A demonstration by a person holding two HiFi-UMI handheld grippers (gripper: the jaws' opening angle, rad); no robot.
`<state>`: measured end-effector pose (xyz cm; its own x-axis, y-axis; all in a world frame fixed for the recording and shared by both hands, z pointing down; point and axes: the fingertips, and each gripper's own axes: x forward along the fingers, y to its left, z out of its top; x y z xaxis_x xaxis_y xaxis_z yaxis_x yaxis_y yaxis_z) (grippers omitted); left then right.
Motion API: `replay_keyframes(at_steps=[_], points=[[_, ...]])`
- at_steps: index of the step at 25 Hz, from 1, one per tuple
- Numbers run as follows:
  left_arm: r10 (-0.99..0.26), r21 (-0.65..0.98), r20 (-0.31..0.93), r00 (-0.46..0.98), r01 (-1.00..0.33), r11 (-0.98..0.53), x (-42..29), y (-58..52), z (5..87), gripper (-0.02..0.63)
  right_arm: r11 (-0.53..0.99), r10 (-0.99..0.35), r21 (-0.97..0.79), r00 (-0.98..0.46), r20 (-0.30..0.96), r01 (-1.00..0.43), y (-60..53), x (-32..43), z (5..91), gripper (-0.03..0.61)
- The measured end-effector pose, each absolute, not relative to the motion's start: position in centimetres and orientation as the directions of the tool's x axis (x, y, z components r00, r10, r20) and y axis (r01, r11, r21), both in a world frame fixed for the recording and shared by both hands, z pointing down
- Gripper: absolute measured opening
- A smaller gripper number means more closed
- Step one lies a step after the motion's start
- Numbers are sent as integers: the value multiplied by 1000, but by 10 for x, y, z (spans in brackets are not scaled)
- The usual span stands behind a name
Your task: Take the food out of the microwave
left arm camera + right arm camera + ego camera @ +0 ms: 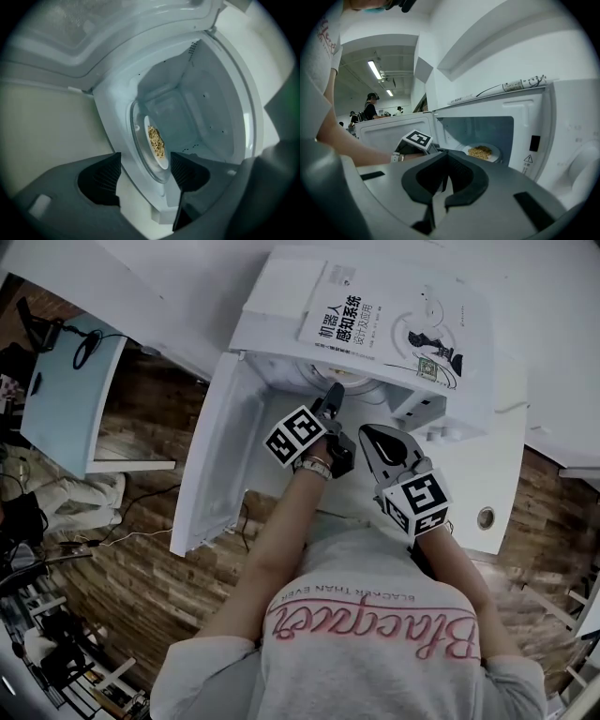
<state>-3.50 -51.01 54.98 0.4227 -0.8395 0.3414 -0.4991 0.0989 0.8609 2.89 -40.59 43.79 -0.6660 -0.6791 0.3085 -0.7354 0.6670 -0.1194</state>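
Observation:
The white microwave [272,310] stands with its door [211,456] swung open to the left. Inside, a white plate of yellowish food [480,152] rests on the glass turntable [140,154]; the same food [156,142] shows straight ahead in the left gripper view. My left gripper [332,396] reaches to the mouth of the cavity, rolled on its side, jaws open, nothing between them [145,171]. My right gripper [370,437] hangs just outside to the right, shut and empty [438,197]. The left gripper's marker cube [417,139] sits ahead of it.
A book [394,310] lies on top of the microwave. The microwave's control panel [576,140] is to the right of the cavity. A white counter [497,465] carries the microwave. A light desk [66,390] stands far left, and people [370,105] stand in the background.

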Motion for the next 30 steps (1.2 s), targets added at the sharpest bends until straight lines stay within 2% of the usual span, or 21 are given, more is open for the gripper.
replay_keyframes(at_steps=[2,7,14,27,30], points=[[-838,874,357,414,-465,142,-36,-516,558,339,662,-675,-125,-661,327,-739,-407,30,444,9],[-816,875,414,404,-423,234,-35,-525,574,348,654,-668,-138,-653,357,-744,-412,31,453,9],[-791,818,518,325,-458,348,-34,-536,581,356,651,-662,-139,-647,377,-747,-416,34,459,9],[-743,797,571,349,-451,401,-39,-510,584,351,658,-669,-130,-655,351,-741,-408,40,448,9],[-739,805,566,365,-435,403,-41,-500,582,333,668,-666,-120,-662,344,-734,-404,40,445,9]])
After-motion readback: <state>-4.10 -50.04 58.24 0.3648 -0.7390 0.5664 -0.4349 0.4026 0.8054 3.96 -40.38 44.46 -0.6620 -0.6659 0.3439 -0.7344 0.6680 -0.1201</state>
